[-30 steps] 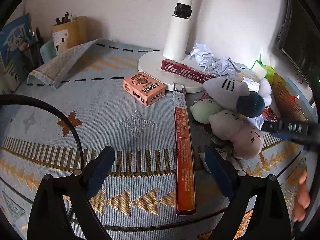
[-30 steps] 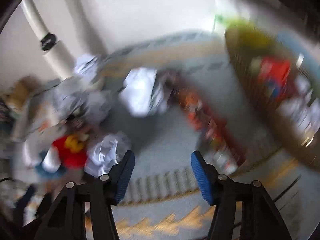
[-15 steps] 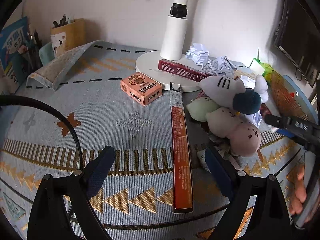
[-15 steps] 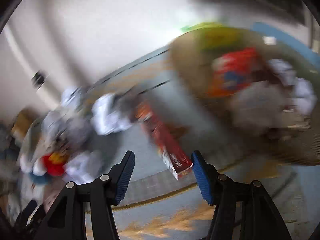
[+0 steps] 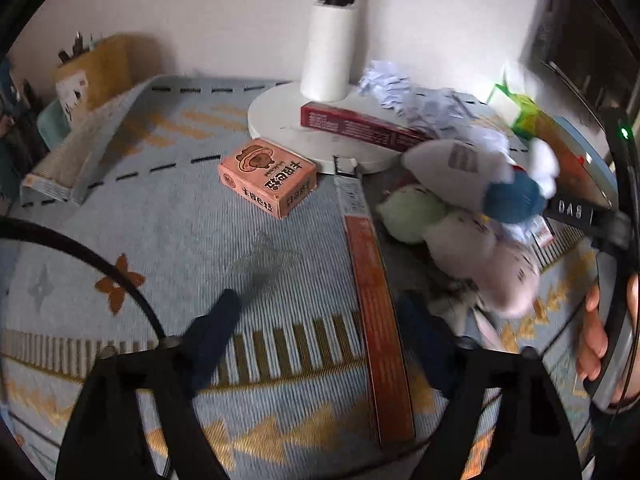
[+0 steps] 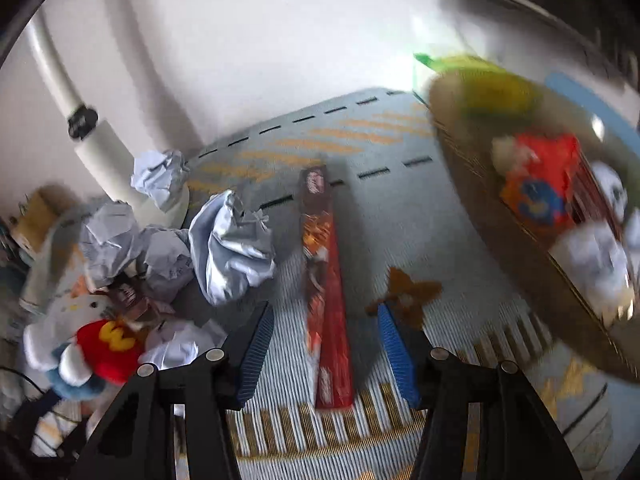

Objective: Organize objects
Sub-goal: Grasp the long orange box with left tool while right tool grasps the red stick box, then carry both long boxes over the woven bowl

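In the left wrist view a long orange box (image 5: 376,312) lies lengthwise on the patterned blue cloth (image 5: 180,240). My left gripper (image 5: 320,340) hangs over its near end, jaws closing, with the box close to the right finger and neither pad pressing it. In the right wrist view a long red box (image 6: 326,300) lies between the fingers of my right gripper (image 6: 326,356). Its jaws are closing too, with gaps on both sides. A small pink box (image 5: 267,178) sits further back.
A white lamp base (image 5: 280,120) carries a dark red box (image 5: 352,124). Beside it are crumpled paper (image 5: 384,80) and a pile of plush toys (image 5: 460,232). A woven basket (image 6: 500,264) with toys stands at the right, and a hand (image 5: 596,336) shows at the right edge.
Both pairs of jaws have narrowed. The right view swung until the long red box lay between its fingers. The left view shifted slightly and its fingers are blurred.
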Demonstrator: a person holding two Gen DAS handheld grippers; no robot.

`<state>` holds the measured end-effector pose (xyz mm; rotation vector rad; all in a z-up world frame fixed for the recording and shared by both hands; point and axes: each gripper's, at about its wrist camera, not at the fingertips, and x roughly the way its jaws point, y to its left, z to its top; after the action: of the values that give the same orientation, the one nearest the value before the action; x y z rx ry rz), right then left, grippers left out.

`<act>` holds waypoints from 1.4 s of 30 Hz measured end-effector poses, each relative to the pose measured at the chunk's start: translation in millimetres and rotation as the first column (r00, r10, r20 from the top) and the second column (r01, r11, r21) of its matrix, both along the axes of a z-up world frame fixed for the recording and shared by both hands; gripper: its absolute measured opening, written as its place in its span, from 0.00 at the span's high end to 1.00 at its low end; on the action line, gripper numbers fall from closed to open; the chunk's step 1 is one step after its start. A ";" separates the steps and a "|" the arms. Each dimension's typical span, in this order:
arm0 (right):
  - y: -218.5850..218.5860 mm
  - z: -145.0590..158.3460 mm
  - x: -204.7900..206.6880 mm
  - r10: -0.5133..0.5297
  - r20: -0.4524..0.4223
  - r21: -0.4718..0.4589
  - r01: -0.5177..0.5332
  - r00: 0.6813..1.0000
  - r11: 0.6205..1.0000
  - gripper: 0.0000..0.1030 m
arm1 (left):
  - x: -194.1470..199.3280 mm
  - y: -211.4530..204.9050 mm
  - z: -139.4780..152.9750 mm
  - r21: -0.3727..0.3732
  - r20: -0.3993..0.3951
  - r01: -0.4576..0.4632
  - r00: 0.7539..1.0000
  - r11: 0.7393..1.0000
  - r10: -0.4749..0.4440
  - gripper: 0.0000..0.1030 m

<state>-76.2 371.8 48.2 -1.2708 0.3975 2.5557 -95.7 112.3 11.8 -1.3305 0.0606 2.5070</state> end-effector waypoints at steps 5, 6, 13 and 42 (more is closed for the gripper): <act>-4.8 1.7 -1.0 0.059 0.004 0.044 -0.059 0.998 0.997 0.83 | -2.2 16.7 1.8 -0.042 -0.009 0.045 0.999 0.998 -0.045 0.61; -3.0 2.6 2.5 0.061 0.002 0.023 -0.061 0.998 0.998 0.83 | 0.4 19.8 2.5 -0.053 -0.015 0.049 0.999 0.997 -0.050 0.67; -1.4 25.0 76.4 0.093 -0.042 -0.155 -0.098 0.995 0.983 0.83 | 42.5 2.4 13.0 0.014 0.005 -0.001 1.000 1.000 0.001 0.86; -57.3 -5.2 224.0 0.311 0.037 -0.016 -0.311 0.950 0.950 0.83 | 196.1 -38.5 5.6 -0.022 -0.039 -0.115 0.993 0.993 0.114 0.86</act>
<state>147.8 314.6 42.9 -1.4900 0.2153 2.7806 100.4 73.7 17.4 -1.3320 0.0230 2.6350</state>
